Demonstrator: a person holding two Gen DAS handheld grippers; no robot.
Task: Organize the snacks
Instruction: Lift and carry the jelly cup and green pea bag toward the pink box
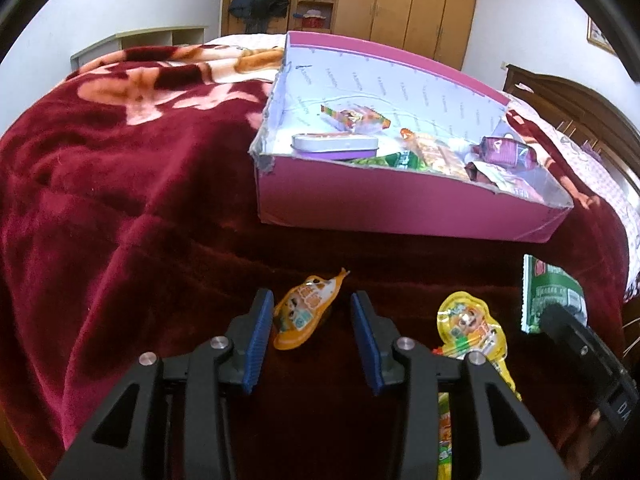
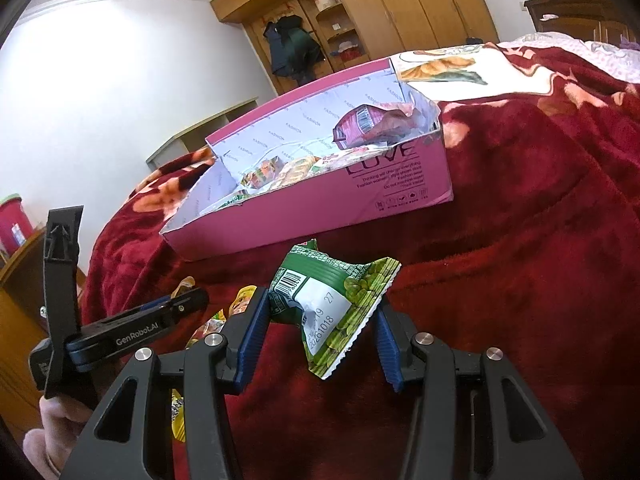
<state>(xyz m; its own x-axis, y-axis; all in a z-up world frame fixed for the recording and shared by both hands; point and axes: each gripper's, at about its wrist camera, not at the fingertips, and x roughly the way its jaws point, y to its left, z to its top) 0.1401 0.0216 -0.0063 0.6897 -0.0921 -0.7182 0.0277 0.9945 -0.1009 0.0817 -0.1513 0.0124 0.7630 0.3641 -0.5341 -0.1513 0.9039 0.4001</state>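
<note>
Left wrist view: our left tool point(image 1: 312, 330) hangs low over the bed's red blanket point(image 1: 120, 184), jaws partly apart, with the orange snack pouch point(image 1: 306, 312) lying between the blue pads point(image 1: 260, 340). The pads straddle the pouch and look not yet pressed on it; the left pad is just beside its edge. A yellow snack pouch point(image 1: 472, 332) lies to the right, near us. The pink box point(image 1: 400, 212) sits farther off on the bed, already holding a tin point(image 1: 334, 146) and several wrapped snacks.

Right wrist view: our right tool point(image 2: 320, 320) is clamped on the green snack bag point(image 2: 332, 304), both pads pushing into its crumpled sides, and the bag is lifted clear of the blanket. The box is beyond it, open side up, with a purple packet point(image 2: 360, 124) at its far right end. The other tool shows at left, low over the loose pouches.

We judge the step in hand to be picking up the orange pouch while the green bag waits in hold. Next move calls for closing squarely on the pouch's body, which looks slippery and flat, then carrying both over the box's near wall before letting go.
</note>
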